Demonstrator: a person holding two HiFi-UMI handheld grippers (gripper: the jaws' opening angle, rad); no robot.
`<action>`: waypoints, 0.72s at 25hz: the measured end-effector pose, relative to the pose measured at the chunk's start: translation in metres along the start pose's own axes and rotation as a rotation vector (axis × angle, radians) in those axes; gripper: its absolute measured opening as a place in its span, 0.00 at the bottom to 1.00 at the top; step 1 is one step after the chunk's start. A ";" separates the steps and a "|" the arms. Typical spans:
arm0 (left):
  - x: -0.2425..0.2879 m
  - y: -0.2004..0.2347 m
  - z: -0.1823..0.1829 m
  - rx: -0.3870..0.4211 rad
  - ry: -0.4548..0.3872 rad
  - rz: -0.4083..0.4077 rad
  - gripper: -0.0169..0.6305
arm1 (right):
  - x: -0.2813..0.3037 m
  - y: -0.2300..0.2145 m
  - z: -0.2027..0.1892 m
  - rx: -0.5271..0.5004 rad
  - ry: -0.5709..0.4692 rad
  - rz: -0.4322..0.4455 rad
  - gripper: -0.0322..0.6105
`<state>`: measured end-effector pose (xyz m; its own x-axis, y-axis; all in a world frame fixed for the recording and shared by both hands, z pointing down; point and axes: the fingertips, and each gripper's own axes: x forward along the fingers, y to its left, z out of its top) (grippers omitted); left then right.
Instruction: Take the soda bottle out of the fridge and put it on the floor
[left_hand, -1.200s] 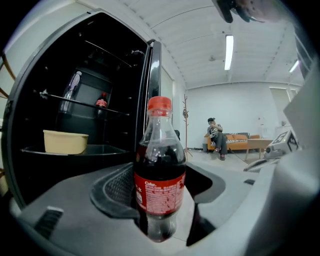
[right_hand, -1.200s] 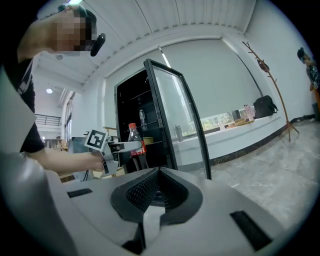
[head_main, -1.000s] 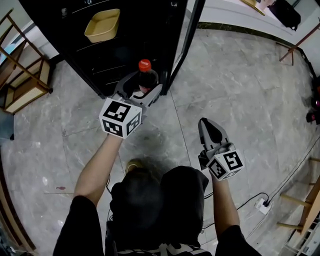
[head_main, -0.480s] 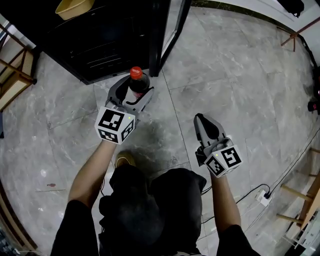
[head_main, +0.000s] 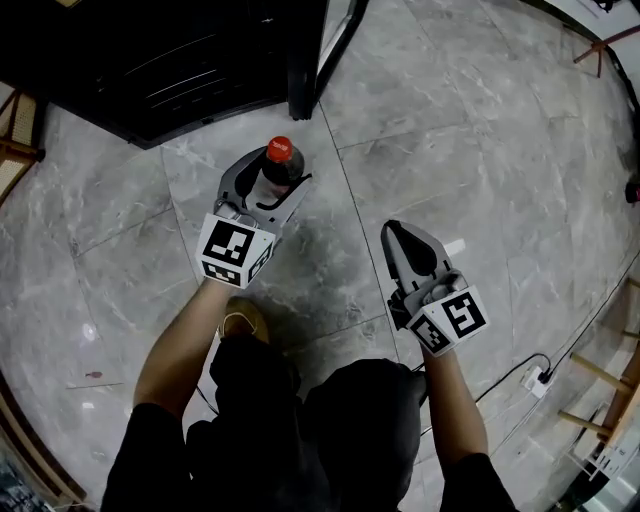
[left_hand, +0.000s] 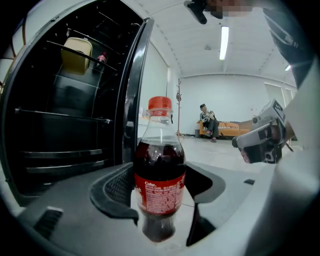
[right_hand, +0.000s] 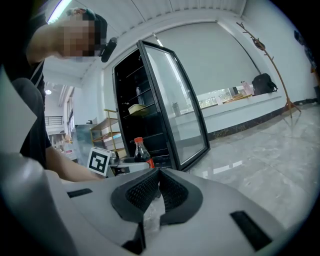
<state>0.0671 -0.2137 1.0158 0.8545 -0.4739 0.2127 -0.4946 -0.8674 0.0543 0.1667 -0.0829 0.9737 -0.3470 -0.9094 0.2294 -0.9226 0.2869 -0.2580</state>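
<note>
Head view: the left hand-held gripper (head_main: 272, 175) is clamped on the soda bottle (head_main: 280, 160), which stands upright, clear of the fridge (head_main: 180, 60) and over the floor (head_main: 450, 120) just in front of the open door (head_main: 304, 70). The right hand-held gripper (head_main: 392, 232) has its jaws together and holds nothing. This looks like the set-down step. Next, the base must seat flat on the tile before the jaws part, without tipping the bottle.

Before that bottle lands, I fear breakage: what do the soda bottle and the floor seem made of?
Red-capped dark soda bottle: likely clear glossy plastic, see-through wall, printed wrap label. Grey veined floor: probably polished marble or marble-look tile, shiny, with thin joint lines.
</note>
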 end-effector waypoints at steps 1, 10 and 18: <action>0.002 -0.001 -0.006 0.001 0.005 -0.003 0.50 | 0.001 -0.001 -0.004 0.006 0.003 -0.001 0.09; 0.013 -0.002 -0.039 0.002 0.030 -0.005 0.50 | 0.003 -0.008 -0.020 0.034 0.026 -0.017 0.09; 0.010 -0.004 -0.041 0.022 0.012 -0.014 0.50 | 0.010 -0.010 -0.024 0.038 0.041 -0.017 0.09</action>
<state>0.0711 -0.2087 1.0578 0.8593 -0.4600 0.2234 -0.4788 -0.8772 0.0356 0.1680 -0.0874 1.0010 -0.3384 -0.9007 0.2725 -0.9216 0.2588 -0.2892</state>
